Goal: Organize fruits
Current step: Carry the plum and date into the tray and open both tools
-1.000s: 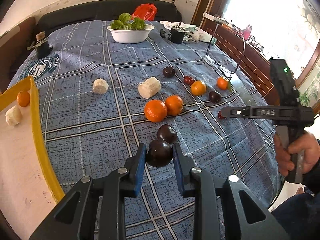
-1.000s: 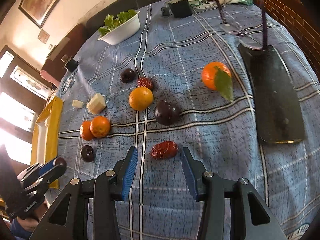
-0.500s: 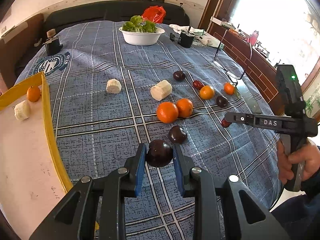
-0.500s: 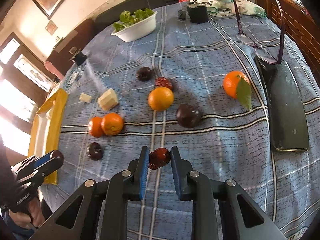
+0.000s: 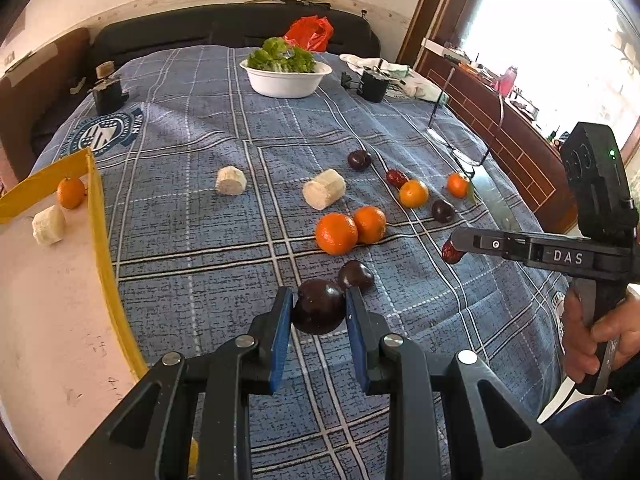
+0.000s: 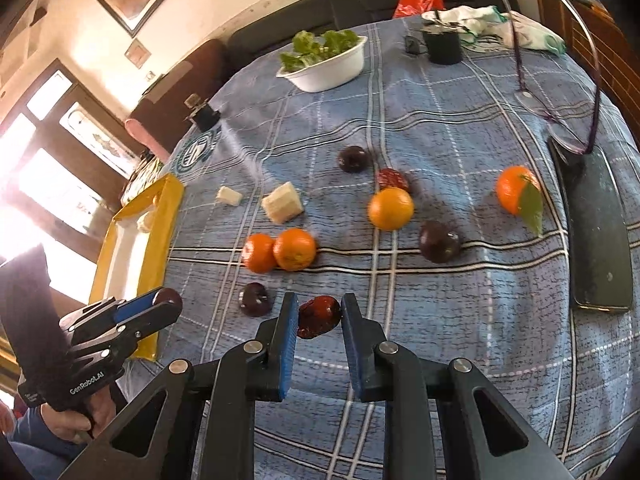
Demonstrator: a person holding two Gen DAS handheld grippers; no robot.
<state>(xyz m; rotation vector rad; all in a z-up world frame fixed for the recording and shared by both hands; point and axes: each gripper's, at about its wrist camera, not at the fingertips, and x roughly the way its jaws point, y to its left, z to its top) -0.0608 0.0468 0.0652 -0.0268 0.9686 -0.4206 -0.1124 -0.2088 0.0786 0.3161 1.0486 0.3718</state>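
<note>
Left gripper [image 5: 319, 309]: clamped on a dark plum [image 5: 319, 311], blue pads pressing both its sides.
Dark plum: round, no clear long axis; held above the blue plaid tablecloth [image 5: 200, 240], just in front of a second plum [image 5: 356, 276] lying on the cloth.
Right gripper [image 6: 319, 317]: pinched tight on a red date [image 6: 318, 317].
Red date: oblong, long axis tilted, upper end toward the right pad, lower end toward the left; raised off the cloth.
Nearby: two oranges [image 5: 350, 230] touching, beyond the second plum.
Farther: two pale cut chunks [image 5: 324, 189], another orange [image 5: 413, 193] just beside a second date [image 5: 397, 178], two more plums, a leafed orange [image 6: 516, 190].
Left edge: yellow-rimmed tray [image 5: 102, 240] holding one small orange [image 5: 71, 192] and one pale chunk [image 5: 49, 224].
Far end: white bowl [image 5: 285, 80] of greens.
</note>
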